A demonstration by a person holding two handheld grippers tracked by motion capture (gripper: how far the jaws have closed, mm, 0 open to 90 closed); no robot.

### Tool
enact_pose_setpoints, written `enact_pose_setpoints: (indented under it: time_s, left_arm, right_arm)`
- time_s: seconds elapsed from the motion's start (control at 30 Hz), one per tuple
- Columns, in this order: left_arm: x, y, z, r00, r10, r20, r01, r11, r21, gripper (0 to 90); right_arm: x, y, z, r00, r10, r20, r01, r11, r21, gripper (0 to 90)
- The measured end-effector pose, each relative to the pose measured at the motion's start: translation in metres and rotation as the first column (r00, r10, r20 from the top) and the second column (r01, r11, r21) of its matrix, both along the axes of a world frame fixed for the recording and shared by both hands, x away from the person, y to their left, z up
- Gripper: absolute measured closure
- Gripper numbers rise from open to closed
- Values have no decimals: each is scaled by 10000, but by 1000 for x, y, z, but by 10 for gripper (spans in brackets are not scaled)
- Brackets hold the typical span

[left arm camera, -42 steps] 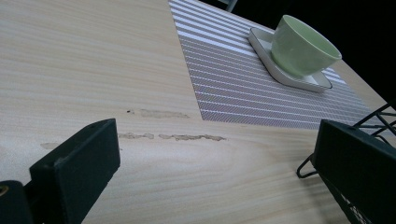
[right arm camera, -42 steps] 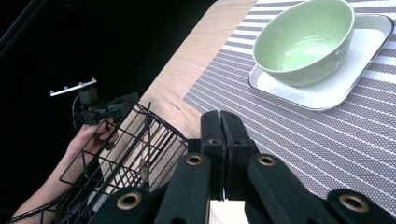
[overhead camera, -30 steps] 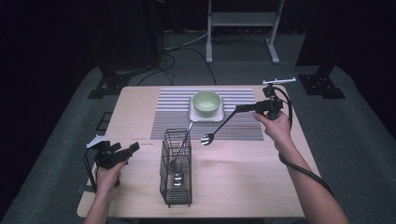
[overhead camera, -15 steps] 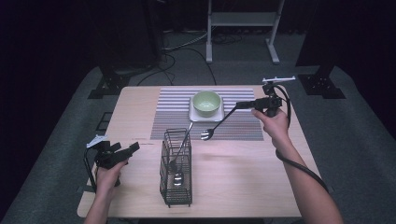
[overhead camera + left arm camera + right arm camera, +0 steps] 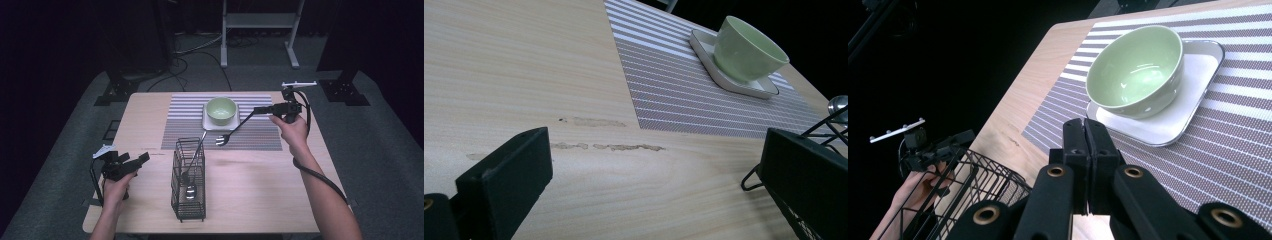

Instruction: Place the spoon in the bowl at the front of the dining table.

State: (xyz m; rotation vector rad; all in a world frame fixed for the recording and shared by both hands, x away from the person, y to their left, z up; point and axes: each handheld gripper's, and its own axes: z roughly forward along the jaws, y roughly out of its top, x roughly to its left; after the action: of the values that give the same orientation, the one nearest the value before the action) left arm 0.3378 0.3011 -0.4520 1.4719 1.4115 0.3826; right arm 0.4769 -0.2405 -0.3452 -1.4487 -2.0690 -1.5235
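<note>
A: Where is the fork [image 5: 231, 134]?
B: The right gripper [image 5: 260, 110] pinches its handle. Its prongs hang over the striped mat [image 5: 185, 120], near the green bowl [image 5: 221, 109].
A: And the left gripper [image 5: 142, 159]?
B: Wide apart, holding nothing, beside the wire basket [image 5: 189, 200]. No words can be read anywhere.

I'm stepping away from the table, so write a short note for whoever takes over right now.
Right hand-held gripper: shut on the fork, held in the air with its head over the striped mat, just in front of the green bowl on its white plate.
Left hand-held gripper: open, holding nothing, low over the table left of the wire basket.
Done: fork is out of the basket.
Left: probably set the fork down by the bowl; a spoon remains in the basket.
</note>
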Motion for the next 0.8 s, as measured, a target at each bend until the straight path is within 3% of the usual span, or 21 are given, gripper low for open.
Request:
enact_pose_setpoints:
  time_s: [0.8]
  left_arm:
    - [1, 1, -1, 10000, -2, -48, 2, 10000, 4, 0]
  right_arm:
    - [19, -1, 2, 9983, -583, -50, 583, 9983, -10, 889]
